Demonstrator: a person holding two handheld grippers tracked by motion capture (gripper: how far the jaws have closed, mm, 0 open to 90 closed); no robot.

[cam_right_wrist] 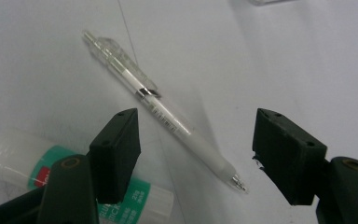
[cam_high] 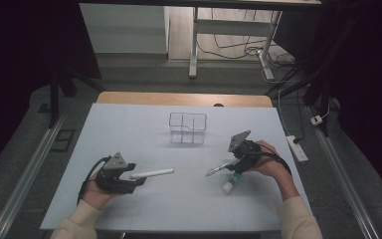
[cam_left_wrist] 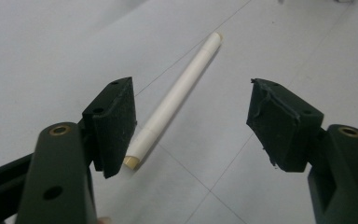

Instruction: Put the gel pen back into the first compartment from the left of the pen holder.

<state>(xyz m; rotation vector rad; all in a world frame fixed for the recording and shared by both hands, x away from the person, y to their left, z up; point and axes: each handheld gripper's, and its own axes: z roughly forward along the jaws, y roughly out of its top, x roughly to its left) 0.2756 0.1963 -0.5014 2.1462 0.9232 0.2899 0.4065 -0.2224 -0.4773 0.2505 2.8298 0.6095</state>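
A white stick-like marker [cam_high: 152, 173] [cam_left_wrist: 177, 93] lies on the white table, reaching away from my left gripper [cam_high: 138, 181] [cam_left_wrist: 191, 126]. That gripper is open; the marker's near end lies by its left jaw, untouched. A clear white pen [cam_high: 221, 168] [cam_right_wrist: 168, 114] lies between the open jaws of my right gripper [cam_high: 233, 166] [cam_right_wrist: 196, 149], with no pad on it. A glue stick [cam_high: 231, 182] [cam_right_wrist: 23, 163] with a green label lies just left of that gripper's left jaw.
A clear, divided container [cam_high: 188, 128] stands at the middle of the table, farther back. The white table sheet [cam_high: 129, 129] ends at a wooden edge [cam_high: 184, 98] behind. A power strip [cam_high: 297, 148] lies on the floor to the right.
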